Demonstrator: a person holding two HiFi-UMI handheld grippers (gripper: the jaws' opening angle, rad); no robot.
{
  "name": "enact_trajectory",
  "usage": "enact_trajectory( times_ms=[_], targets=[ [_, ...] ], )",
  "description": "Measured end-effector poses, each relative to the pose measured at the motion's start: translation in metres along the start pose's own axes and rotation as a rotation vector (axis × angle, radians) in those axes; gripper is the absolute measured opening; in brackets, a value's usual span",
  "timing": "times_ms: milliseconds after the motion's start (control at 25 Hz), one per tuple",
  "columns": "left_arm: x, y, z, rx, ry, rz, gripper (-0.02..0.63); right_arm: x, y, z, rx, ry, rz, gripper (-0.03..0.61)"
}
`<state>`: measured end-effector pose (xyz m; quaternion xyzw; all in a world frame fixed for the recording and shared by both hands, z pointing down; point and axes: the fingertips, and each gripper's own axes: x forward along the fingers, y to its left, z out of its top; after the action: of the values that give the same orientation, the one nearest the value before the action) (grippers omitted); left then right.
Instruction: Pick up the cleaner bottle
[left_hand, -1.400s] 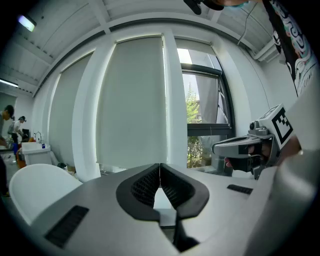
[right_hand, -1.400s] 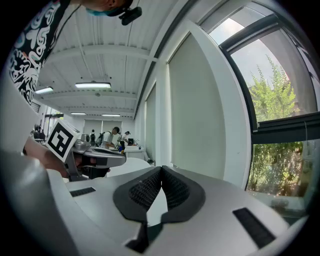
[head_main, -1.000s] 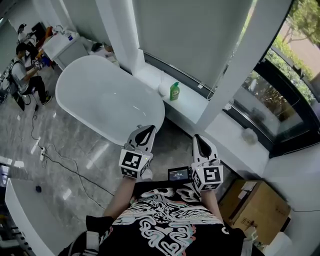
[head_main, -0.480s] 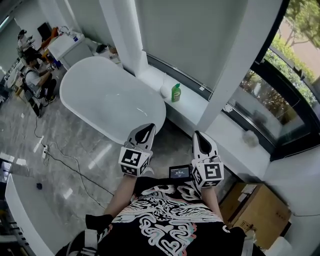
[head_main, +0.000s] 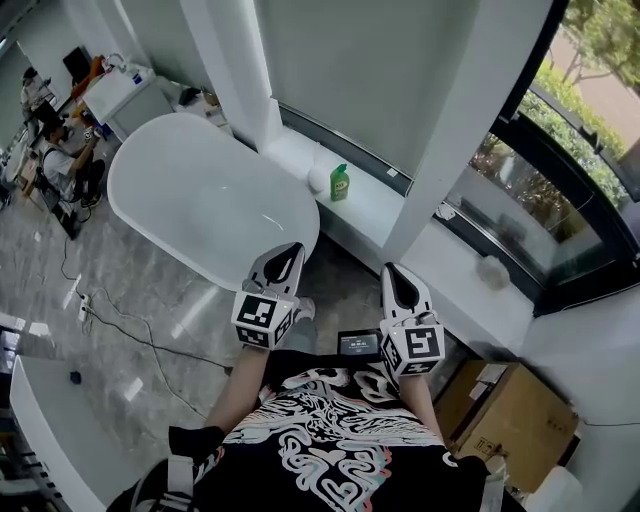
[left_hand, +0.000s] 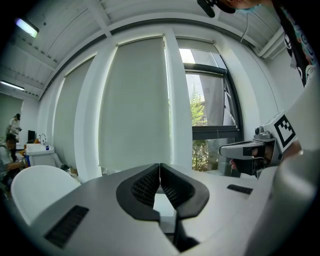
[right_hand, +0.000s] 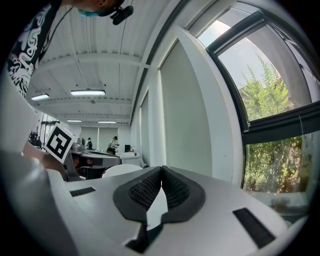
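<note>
This bright bathroom has a big white oval bathtub (head_main: 200, 200) on the left and a long white window ledge (head_main: 372, 208) on the far side, where the small green plastic cleaner bottle (head_main: 340, 183) stands upright just beside a white round ball (head_main: 318, 179). Near the person, the left gripper (head_main: 286, 258) has its jaws squeezed together with nothing in them, and the right gripper (head_main: 399, 277) is pressed closed and empty too, both well apart from the bottle. I think this is only the reaching part: next a gripper must go over to the ledge, open wide and close around the bottle.
</note>
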<state>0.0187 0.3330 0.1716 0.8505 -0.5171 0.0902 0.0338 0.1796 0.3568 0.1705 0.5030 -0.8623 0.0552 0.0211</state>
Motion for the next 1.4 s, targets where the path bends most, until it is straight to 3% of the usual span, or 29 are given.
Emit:
enact_trajectory(
  times_ms=[520, 1400],
  targets=[
    [0.060, 0.044, 0.001, -0.017, -0.011, 0.004, 0.017, 0.058, -0.025, -0.004, 0.008, 0.028, -0.030, 0.026],
    [0.196, 0.210, 0.014, -0.062, -0.003, -0.064, 0.017, 0.258, -0.031, 0.001, 0.002, 0.107, -0.085, 0.026]
  ],
)
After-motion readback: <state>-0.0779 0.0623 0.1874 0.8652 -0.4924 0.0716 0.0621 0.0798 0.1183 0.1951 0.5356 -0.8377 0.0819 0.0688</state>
